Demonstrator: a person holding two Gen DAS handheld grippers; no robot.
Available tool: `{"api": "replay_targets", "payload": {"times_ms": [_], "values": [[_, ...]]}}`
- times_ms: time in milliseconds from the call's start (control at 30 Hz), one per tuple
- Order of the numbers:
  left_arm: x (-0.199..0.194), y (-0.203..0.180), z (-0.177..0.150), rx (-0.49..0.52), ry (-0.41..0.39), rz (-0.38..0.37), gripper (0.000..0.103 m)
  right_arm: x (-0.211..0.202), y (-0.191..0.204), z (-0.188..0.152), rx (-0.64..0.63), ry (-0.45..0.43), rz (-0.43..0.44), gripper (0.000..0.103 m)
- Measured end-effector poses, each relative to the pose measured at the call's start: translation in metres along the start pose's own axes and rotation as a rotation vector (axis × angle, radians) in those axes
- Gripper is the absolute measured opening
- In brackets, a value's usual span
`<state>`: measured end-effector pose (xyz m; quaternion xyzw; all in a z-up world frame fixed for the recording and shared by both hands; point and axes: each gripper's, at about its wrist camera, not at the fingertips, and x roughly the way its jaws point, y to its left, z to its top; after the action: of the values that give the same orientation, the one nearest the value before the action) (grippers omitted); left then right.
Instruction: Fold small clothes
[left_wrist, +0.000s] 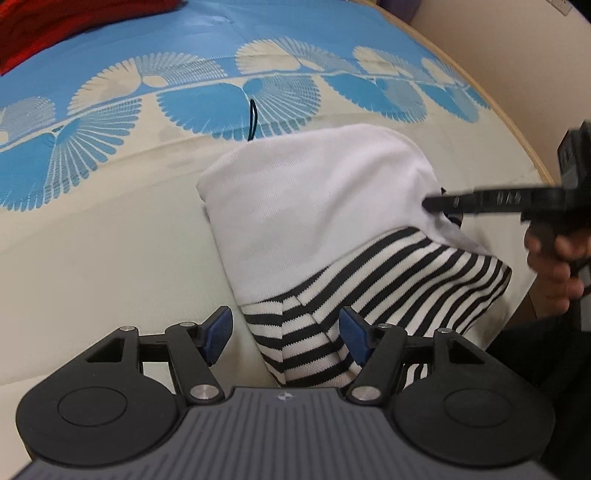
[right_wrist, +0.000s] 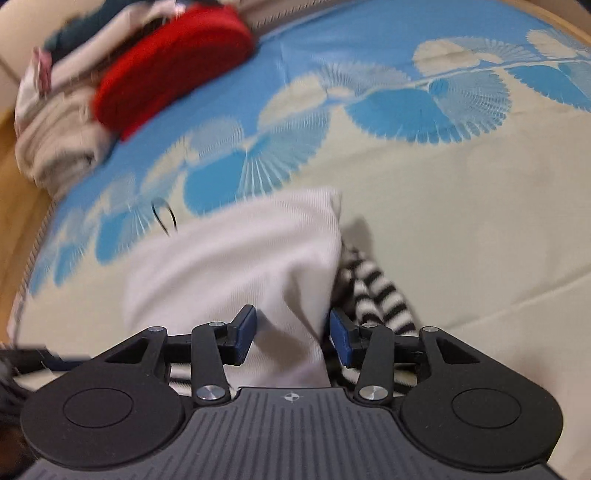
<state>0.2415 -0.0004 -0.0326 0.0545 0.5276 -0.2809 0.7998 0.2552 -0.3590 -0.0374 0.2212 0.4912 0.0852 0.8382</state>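
Folded garment lying on the patterned bed sheet, both grippers working at its near edge.

Left wrist view: left gripper (left_wrist: 286, 338) is hovering with jaws apart, astride the striped end of the white-and-striped garment (left_wrist: 314, 206), pads not pressing; right gripper's finger (left_wrist: 476, 201) is reaching in from the right.
Right wrist view: right gripper (right_wrist: 291, 338) is standing part-open over the white fold (right_wrist: 236, 266), not clamping. Red cloth (right_wrist: 173, 62) is lying far left.

Both wrist views: close, downward, shared garment (left_wrist: 314, 206).
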Motion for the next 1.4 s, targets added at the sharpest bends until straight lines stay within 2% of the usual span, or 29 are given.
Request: {"api": "replay_targets", "payload": {"times_ms": [33, 67, 167, 233, 300, 400, 433, 500, 567, 667, 733, 767, 833, 867, 900, 933, 1000, 1067, 1100, 1133, 1167, 1200, 1233, 1300, 1400], "values": [[-0.002, 0.000, 0.000, -0.007, -0.011, 0.007, 0.070, 0.001, -0.001, -0.001, -0.007, 0.007, 0.004, 0.004], [-0.003, -0.001, 0.001, -0.016, -0.021, 0.013, 0.070, -0.003, -0.002, -0.003, -0.008, -0.006, 0.021, 0.004], [-0.007, -0.002, 0.003, -0.039, -0.052, 0.003, 0.070, -0.029, -0.011, -0.003, 0.044, -0.118, 0.058, 0.003], [-0.009, -0.006, 0.006, -0.037, -0.074, -0.010, 0.070, -0.038, -0.021, -0.007, 0.076, -0.144, -0.014, 0.003], [-0.007, -0.013, 0.008, -0.029, -0.079, -0.027, 0.070, -0.038, -0.018, -0.012, 0.022, -0.148, -0.141, 0.003], [0.000, -0.022, 0.009, 0.000, -0.057, -0.025, 0.070, -0.031, -0.017, -0.016, -0.003, -0.091, -0.157, 0.006], [0.002, -0.024, 0.009, 0.011, -0.050, -0.019, 0.070, -0.033, -0.017, -0.015, 0.000, -0.106, -0.175, 0.011], [0.002, -0.025, 0.008, 0.020, -0.050, -0.025, 0.070, -0.052, -0.015, -0.014, -0.020, -0.205, -0.137, 0.014], [0.000, -0.025, 0.007, 0.031, -0.055, -0.037, 0.070, -0.069, -0.014, -0.016, -0.029, -0.259, -0.039, 0.015], [0.001, -0.027, 0.003, 0.076, -0.026, -0.080, 0.070, -0.067, -0.005, -0.026, -0.115, -0.175, 0.110, 0.015], [0.009, -0.035, -0.003, 0.132, 0.019, -0.078, 0.070, -0.054, 0.009, -0.036, -0.233, -0.083, 0.137, 0.014], [0.018, -0.040, -0.007, 0.167, 0.058, -0.056, 0.070, -0.043, 0.015, -0.043, -0.290, -0.009, 0.095, 0.014], [0.039, -0.046, -0.016, 0.222, 0.139, 0.018, 0.071, -0.007, 0.019, -0.062, -0.398, 0.177, -0.118, 0.014], [0.045, -0.047, -0.019, 0.225, 0.164, 0.029, 0.073, 0.007, 0.015, -0.071, -0.441, 0.256, -0.207, 0.014], [0.046, -0.048, -0.018, 0.222, 0.164, 0.026, 0.073, 0.013, 0.013, -0.075, -0.457, 0.286, -0.240, 0.020], [0.044, -0.047, -0.016, 0.214, 0.159, 0.023, 0.072, 0.010, 0.012, -0.070, -0.438, 0.269, -0.234, 0.023], [0.038, -0.040, -0.011, 0.168, 0.147, 0.004, 0.072, -0.002, 0.009, -0.059, -0.354, 0.210, -0.198, 0.023], [0.026, -0.029, -0.003, 0.098, 0.094, -0.044, 0.072, -0.018, 0.011, -0.050, -0.307, 0.119, -0.150, 0.025], [0.019, -0.021, 0.001, 0.050, 0.059, -0.071, 0.072, -0.030, 0.010, -0.046, -0.286, 0.060, -0.118, 0.031], [0.016, -0.012, 0.005, -0.006, 0.032, -0.095, 0.074, -0.038, 0.010, -0.042, -0.251, 0.000, -0.092, 0.045], [0.014, -0.005, 0.009, -0.057, 0.014, -0.101, 0.080, -0.044, 0.007, -0.038, -0.209, -0.047, -0.078, 0.055], [0.015, 0.002, 0.012, -0.112, -0.001, -0.085, 0.083, -0.046, 0.004, -0.035, -0.170, -0.077, -0.071, 0.070], [0.019, 0.010, 0.014, -0.166, -0.009, -0.057, 0.084, -0.045, 0.000, -0.031, -0.128, -0.090, -0.067, 0.075], [0.029, 0.024, 0.015, -0.259, -0.003, -0.038, 0.084, -0.037, -0.008, -0.026, -0.057, -0.070, -0.056, 0.076], [0.049, 0.043, 0.014, -0.400, 0.031, -0.083, 0.085, -0.013, -0.014, -0.019, 0.024, -0.005, -0.082, 0.076]]}}
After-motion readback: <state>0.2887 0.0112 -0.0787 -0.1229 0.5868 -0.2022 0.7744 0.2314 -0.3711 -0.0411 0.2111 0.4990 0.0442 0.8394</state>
